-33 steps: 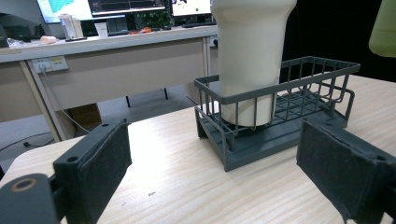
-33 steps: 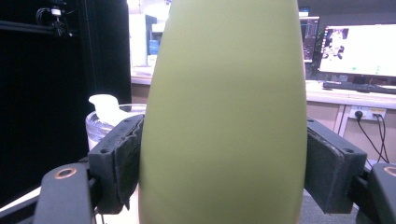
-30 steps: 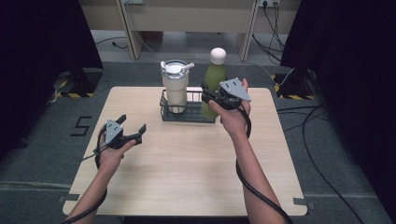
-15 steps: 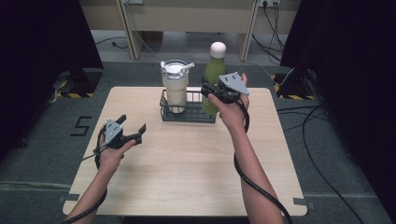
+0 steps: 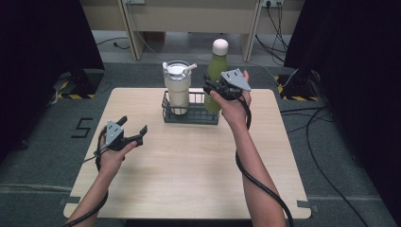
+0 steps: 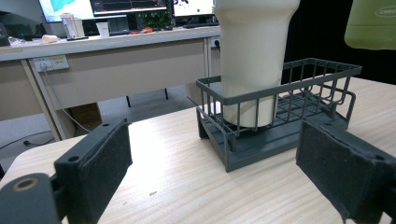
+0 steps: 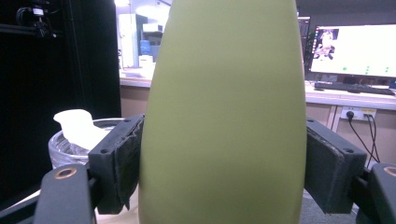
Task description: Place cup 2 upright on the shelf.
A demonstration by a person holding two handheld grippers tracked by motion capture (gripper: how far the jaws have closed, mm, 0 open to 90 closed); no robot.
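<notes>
Green bottle (image 5: 217,78) upright, long axis vertical, white cap on top, held above the right end of the wire basket (image 5: 190,115) at the table's (image 5: 189,179) far edge. Right gripper (image 5: 213,88) clamped on the bottle's body, pads pressing both sides. Against half a second back, bottle and right hand sit slightly higher; in the left gripper view the bottle's base hangs clear above the basket rim. Left gripper (image 5: 133,132) hovers near the table's left side, jaws apart, nothing between them. Tumbler (image 5: 178,86) stands in the basket's left end. Bottle's lower part hidden behind the right gripper and hand in the high view.
</notes>
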